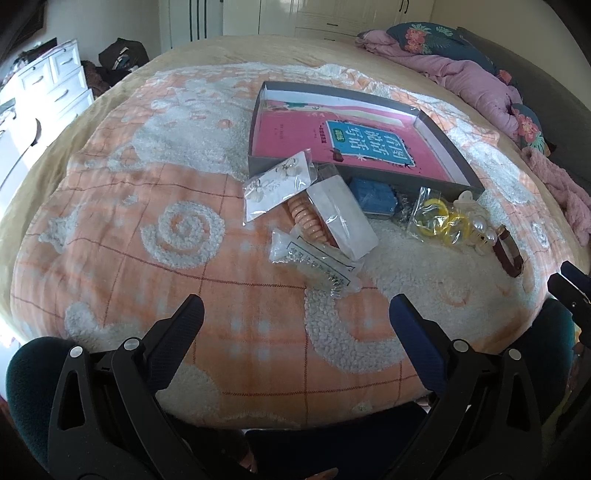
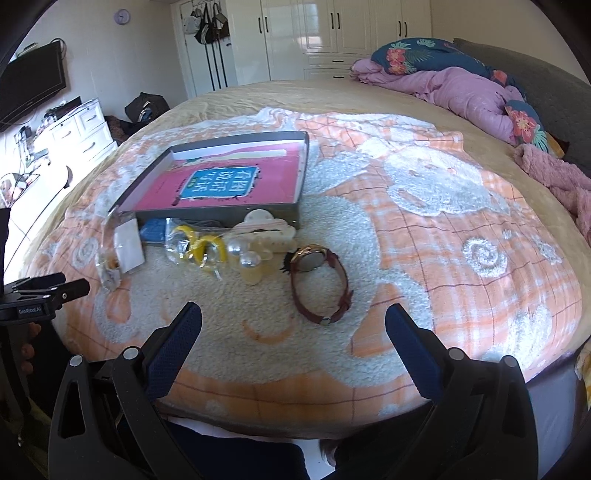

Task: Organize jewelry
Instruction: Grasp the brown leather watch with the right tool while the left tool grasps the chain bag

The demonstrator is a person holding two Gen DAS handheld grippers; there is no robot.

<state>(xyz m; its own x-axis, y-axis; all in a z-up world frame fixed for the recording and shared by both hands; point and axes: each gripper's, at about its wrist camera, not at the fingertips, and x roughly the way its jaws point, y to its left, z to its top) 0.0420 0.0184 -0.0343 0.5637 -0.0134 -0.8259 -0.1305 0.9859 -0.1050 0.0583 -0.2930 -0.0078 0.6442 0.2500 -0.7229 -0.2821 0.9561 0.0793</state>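
Though near, watch (image 2: 319,284) beyond right gripper (image 2: 293,326)

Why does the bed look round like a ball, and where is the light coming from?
Left wrist view: the fisheye lens bows the blanket into a dome, and daylight washes out the dresser at the left edge. Right wrist view: same bulge; the watch is sharp, with glare on the wardrobe doors.

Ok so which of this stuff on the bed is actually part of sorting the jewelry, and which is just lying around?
Part of the job:
- watch
- earring card
- yellow rings bag
- pearl hair clip
- coral bracelet
- grey box

Just lying about:
- purple duvet
- floral pillow
- pink blanket
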